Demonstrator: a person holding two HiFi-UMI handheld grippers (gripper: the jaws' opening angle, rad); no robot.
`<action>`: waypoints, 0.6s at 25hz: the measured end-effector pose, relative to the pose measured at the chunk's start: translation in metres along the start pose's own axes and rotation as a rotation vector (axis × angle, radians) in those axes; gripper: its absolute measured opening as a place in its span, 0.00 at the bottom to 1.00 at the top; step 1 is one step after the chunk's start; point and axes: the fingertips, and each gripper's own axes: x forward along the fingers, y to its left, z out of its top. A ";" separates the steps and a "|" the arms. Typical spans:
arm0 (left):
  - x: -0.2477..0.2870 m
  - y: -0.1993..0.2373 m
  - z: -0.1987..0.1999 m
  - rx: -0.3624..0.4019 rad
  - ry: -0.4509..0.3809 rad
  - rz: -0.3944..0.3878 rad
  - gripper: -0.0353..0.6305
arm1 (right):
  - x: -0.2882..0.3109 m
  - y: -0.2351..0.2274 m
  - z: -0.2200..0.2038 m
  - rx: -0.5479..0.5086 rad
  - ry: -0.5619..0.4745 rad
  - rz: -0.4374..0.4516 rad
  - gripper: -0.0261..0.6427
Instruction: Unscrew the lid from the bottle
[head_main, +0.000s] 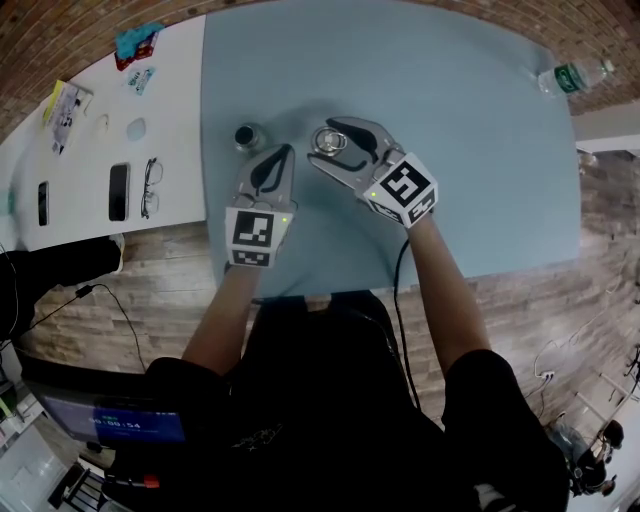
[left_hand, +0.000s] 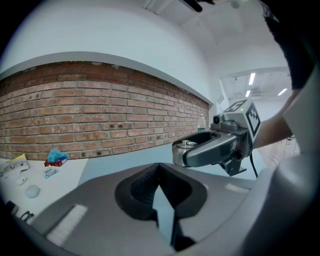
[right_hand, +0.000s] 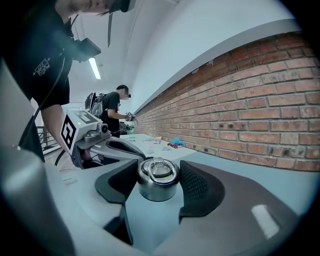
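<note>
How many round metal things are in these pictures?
2. A ringed lid is between the right claw's jaws; a metal bottle stands on the blue mat beside the left claw's tip. None seems hidden.

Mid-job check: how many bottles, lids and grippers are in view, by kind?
Bottles: 2 (metal bottle, plastic bottle)
Lids: 1 (lid, between the right gripper's jaws)
Grippers: 2 (left gripper, right gripper)
Total: 5

The desk (head_main: 450, 150) is pale blue, the lid (right_hand: 157, 181) is shiny silver, and the brick wall (left_hand: 75, 110) is red-brown with pale joints.
</note>
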 end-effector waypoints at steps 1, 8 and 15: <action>0.001 0.001 -0.001 -0.002 0.002 -0.002 0.05 | 0.001 -0.001 -0.002 0.001 0.003 -0.001 0.44; 0.007 -0.002 -0.010 -0.006 0.027 -0.003 0.05 | 0.007 -0.003 -0.024 -0.001 0.064 -0.006 0.44; 0.007 0.002 -0.022 -0.011 0.049 0.001 0.05 | 0.028 0.000 -0.050 -0.007 0.120 0.001 0.44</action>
